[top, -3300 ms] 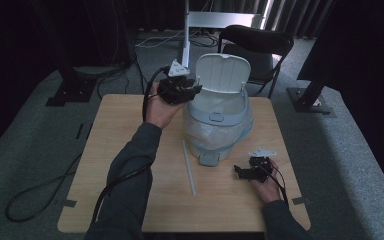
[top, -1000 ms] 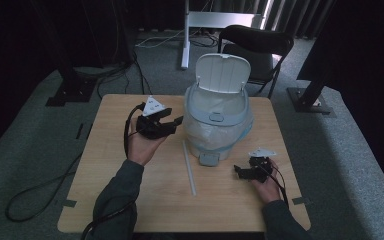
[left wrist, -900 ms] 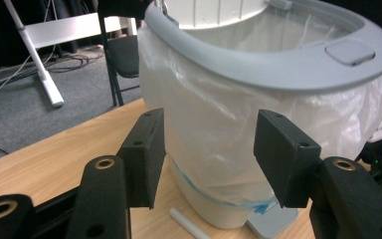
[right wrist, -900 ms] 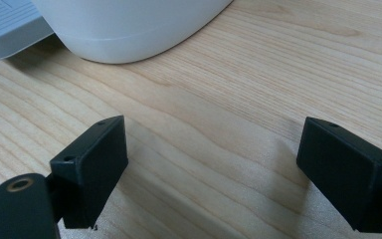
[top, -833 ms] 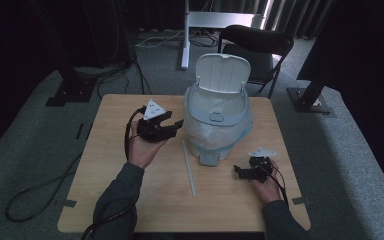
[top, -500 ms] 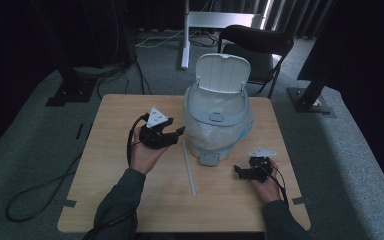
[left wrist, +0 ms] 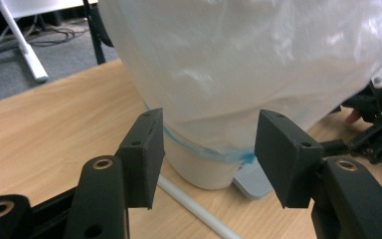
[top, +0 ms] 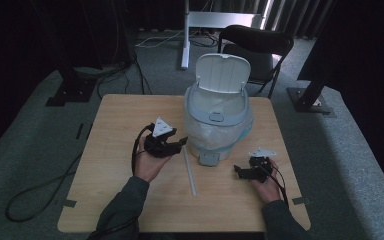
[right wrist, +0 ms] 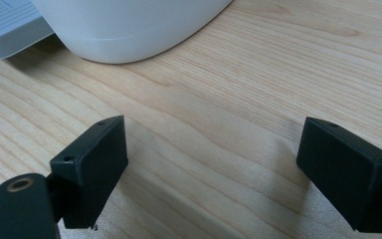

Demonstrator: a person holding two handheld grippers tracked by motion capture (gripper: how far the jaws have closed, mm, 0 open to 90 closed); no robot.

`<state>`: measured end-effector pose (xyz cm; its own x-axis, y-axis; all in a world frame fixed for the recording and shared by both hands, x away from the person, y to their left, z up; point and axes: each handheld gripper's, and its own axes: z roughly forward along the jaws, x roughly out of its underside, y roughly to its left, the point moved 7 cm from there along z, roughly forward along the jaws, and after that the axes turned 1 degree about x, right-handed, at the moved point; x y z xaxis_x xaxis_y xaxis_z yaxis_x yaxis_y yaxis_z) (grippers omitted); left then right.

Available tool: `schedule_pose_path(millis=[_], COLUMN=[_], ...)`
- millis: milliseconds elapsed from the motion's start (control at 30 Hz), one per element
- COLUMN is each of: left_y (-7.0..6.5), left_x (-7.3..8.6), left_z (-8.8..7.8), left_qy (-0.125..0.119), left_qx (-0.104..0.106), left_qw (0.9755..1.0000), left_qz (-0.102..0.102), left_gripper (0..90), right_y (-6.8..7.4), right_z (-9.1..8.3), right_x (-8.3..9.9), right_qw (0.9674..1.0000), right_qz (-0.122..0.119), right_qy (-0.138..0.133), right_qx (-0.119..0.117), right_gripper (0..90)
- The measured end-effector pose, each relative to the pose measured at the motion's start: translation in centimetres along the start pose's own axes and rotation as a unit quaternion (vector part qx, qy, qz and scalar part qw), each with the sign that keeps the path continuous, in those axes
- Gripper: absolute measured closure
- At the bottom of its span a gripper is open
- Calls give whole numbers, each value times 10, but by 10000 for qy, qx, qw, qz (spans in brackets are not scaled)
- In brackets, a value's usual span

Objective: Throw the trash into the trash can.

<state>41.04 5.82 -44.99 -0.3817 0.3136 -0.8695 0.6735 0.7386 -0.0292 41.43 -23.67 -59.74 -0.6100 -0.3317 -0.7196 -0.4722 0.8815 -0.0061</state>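
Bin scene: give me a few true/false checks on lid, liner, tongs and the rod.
1. The bin has its lid up. True.
2. A clear bag hangs over the bin's outside. True.
3. The left tongs are shut on the bag. False: the jaws stand apart and hold nothing, with the bin beyond them.
4. The white rod stands inside the bin. False: it lies flat on the table, in front of the bin.
5. The right tongs are open over bare wood. True.
6. The pedal faces away from the person. False: it faces the person's side.
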Motion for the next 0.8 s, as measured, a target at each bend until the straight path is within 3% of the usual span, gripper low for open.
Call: schedule_pose_path(millis=[233,533,800], left_y=[-6,-17,-23], left_x=[15,32,50], left_z=[9,20,30], left_qy=[131,346,497], left_qx=[49,125,171], left_qw=[9999,9993,9985], left_qz=[-75,-8,-133], left_gripper=[452,451,451], right_y=[0,0,0], right_z=[0,0,0], right_x=[0,0,0], right_qw=[10000,10000,10000], right_qz=[8,-1,-4], right_qy=[-7,-3,-4], right_qx=[-4,-2,-1], right_gripper=[115,115,115])
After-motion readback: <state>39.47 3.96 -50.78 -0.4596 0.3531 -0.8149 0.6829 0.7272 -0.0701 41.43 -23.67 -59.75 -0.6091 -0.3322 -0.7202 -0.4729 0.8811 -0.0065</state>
